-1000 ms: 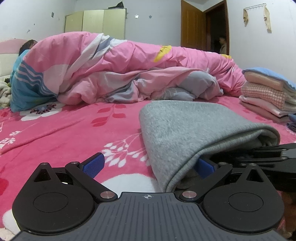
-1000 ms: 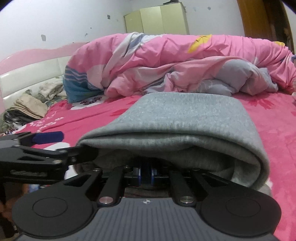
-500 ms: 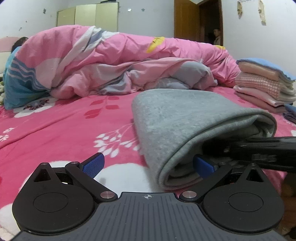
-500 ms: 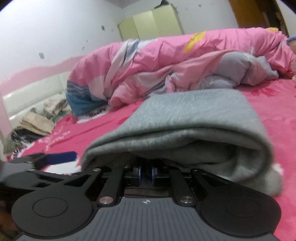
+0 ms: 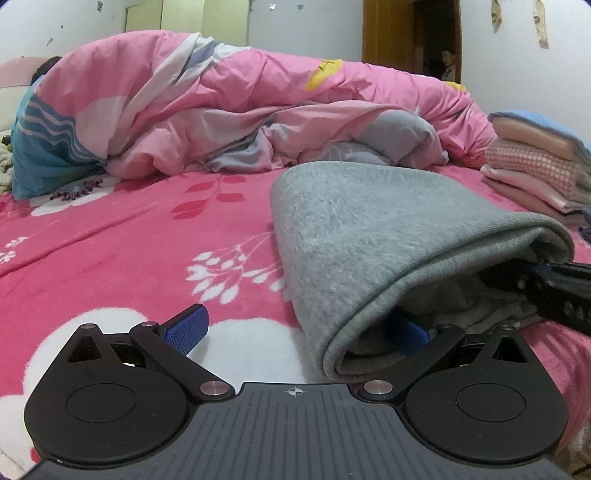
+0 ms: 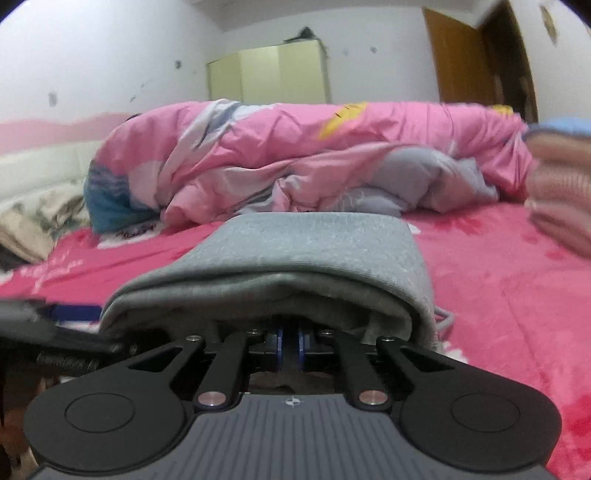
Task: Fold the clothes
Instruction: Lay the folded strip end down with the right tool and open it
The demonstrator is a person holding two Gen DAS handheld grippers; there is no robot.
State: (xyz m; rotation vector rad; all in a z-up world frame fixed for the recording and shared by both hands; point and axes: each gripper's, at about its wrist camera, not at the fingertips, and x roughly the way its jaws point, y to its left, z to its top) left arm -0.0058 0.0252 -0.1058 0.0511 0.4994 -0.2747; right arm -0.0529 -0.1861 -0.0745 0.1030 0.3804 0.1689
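Far left of the garment [image 5: 369, 229], seen from the right wrist: a blurred heap of beige cloth [image 6: 33, 225] at the edge of the bed [image 5: 129, 240]. Nearer, still left of the garment: the blue-striped end of a pink duvet [image 5: 221, 110], bunched into a long ridge running behind it. Above that ridge, against the wall, a pale wardrobe [image 5: 184, 18].

Just left of the garment's near corner: one blue pad [image 5: 186, 326] of the left claw [image 5: 295, 328], clear of everything, over a white flower on the pink blanket. Left claw spread wide, pinching nothing. Its other pad tucked into the open near end of the garment, between the folded layers.

Mid-bed: the garment itself, grey, folded over in thick layers, lying flat on the blanket with its rounded fold on top and its open end towards both cameras.

Inside that open end, right of the left claw: the right claw [image 6: 290, 343], pushed in under the upper layers and closing. Pads almost pressed together, only a thin dark slit between them. Cannot tell whether any cloth is nipped in that slit.

Behind the garment and to the right: a brown door [image 5: 388, 33], open, with a person standing in the dark doorway.

Right of the garment, apart from it: a neat stack [image 5: 532, 166] of folded pink, checked and blue cloth on the bed.
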